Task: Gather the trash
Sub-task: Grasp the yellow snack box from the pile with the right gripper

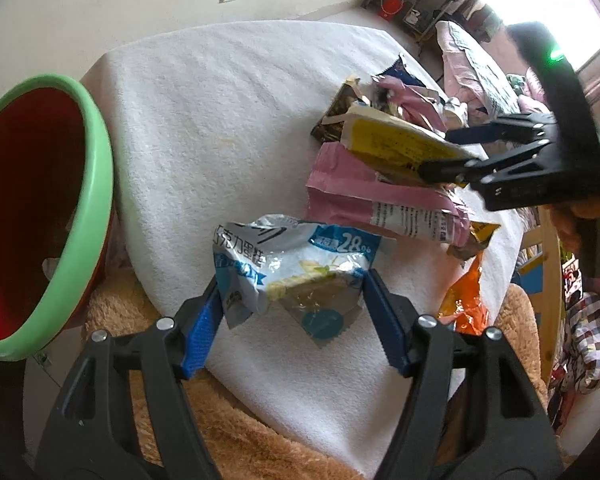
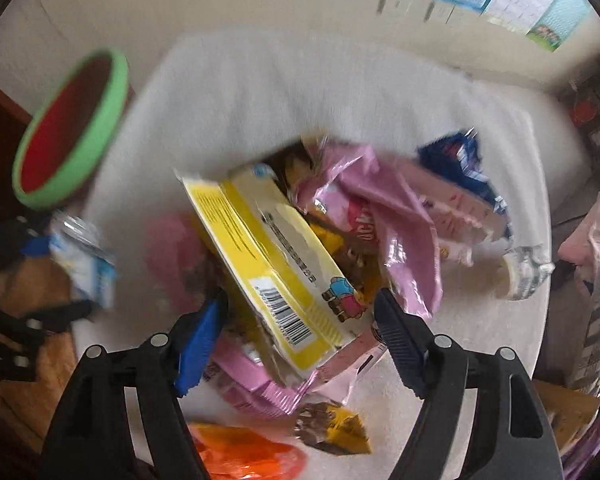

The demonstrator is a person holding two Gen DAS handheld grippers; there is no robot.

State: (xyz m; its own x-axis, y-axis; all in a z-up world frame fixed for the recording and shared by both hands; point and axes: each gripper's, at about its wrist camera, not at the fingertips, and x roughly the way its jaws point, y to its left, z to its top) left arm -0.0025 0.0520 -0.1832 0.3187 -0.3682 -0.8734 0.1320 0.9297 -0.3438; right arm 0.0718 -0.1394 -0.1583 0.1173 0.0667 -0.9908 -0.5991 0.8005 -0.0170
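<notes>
My left gripper (image 1: 292, 288) is shut on a blue and white snack wrapper (image 1: 296, 268), held over the near edge of the white cloth. My right gripper (image 2: 300, 312) is shut on a yellow carton (image 2: 276, 264), lifted above a heap of pink wrappers (image 2: 384, 216). In the left wrist view the right gripper (image 1: 452, 152) holds the yellow carton (image 1: 396, 144) at the right, above a pink wrapper (image 1: 364, 196). A red bin with a green rim (image 1: 96, 184) stands at the left; it also shows in the right wrist view (image 2: 72, 136), far left.
A white cloth (image 1: 220, 112) covers the table. An orange wrapper (image 1: 464, 300) and a brown and yellow wrapper (image 2: 332, 428) lie near the front edge. A dark blue wrapper (image 2: 460, 160) and a small crumpled bottle (image 2: 524, 268) lie at the right. A brown fluffy rug (image 1: 236, 440) lies below.
</notes>
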